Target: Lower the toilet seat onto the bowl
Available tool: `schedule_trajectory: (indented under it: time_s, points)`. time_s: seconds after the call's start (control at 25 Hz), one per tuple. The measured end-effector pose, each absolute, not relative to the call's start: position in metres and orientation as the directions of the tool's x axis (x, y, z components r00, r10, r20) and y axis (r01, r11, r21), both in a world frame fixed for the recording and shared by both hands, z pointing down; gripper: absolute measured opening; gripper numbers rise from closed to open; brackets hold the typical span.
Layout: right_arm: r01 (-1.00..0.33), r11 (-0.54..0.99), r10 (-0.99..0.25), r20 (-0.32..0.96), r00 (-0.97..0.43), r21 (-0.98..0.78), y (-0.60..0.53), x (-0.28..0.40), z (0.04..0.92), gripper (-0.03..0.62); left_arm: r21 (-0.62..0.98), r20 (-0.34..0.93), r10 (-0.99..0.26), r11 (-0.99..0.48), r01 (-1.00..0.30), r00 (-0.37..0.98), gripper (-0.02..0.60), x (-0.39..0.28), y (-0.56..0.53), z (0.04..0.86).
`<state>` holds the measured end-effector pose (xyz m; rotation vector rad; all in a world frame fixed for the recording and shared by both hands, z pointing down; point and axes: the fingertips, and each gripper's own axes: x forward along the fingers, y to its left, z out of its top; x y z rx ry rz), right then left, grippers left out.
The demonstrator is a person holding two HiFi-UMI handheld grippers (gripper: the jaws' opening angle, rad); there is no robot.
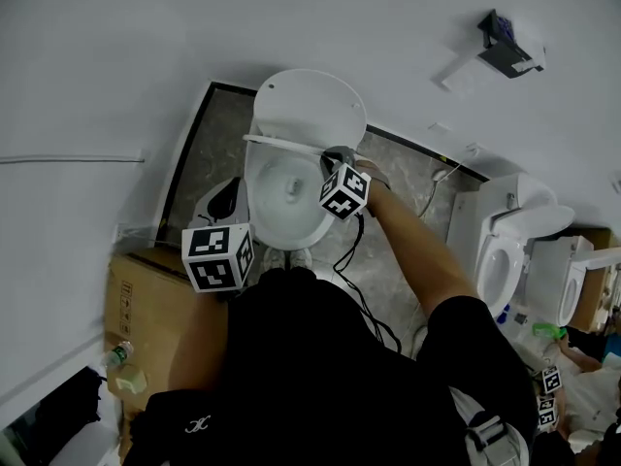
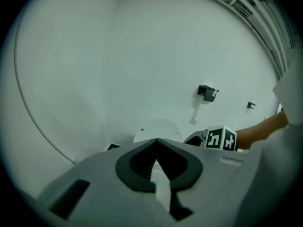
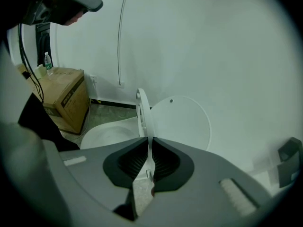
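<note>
a: nearest first. what are our two tools doing?
b: our left gripper (image 2: 156,144) has its dark ribbed jaws pressed together on nothing. we hold it back at about 8 o'clock of the bowl, pointing at the wall, likely just to stay clear of the seat's swing.
a: and the other one?
b: our right gripper (image 3: 148,148) is pinching the thin white plastic toilet seat ring (image 3: 142,112) by its free front edge, jaws tight on either face. gripping there, far from the hinge, gives us the most control over the swing, we judge.
a: where does the seat stand?
b: raised on edge, roughly upright. in the right gripper view it stands between the white ceramic bowl (image 3: 111,134) at its 9 o'clock and the round white lid (image 3: 182,122) at its 3 o'clock. the lid leans back on the pale wall, apart from the seat.
a: so the lowering is not done?
b: no, the seat is well off the rim. we think the next move is to ease it down toward us along its arc, minding the pinch so it cannot drop and slam.
a: anything farther out?
b: a brown cardboard box (image 1: 146,299) at 8 o'clock of the bowl, with a small clear bottle (image 3: 46,60) by its top. there are more white toilets (image 1: 505,250) at 3 o'clock. all are well apart from our work.
</note>
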<state>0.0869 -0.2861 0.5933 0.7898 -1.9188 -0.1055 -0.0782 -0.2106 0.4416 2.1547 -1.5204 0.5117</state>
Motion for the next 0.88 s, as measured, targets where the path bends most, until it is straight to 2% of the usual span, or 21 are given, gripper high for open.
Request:
schedule_trajectory:
  time_s: [0.72,0.8,0.88]
  points:
    - [-0.475,0.844,-0.446,0.816,-0.367,0.248,-0.175,0.058,0.647,0.037,0.197,0.591,-0.735,-0.269,-0.943,0.333,0.006,-0.058,-0.196,0.479]
    - [-0.48,0.849,-0.426,0.825,-0.372,0.221,-0.168,0.056,0.657,0.009,0.202,0.6,-0.728,-0.263,-0.943,0.332,0.006,-0.059,-0.193,0.486]
    - [-0.483,0.854,-0.403,0.833,-0.379,0.193,-0.16,0.053,0.664,0.009,0.207,0.609,-0.722,-0.255,-0.945,0.328,0.006,-0.059,-0.19,0.492]
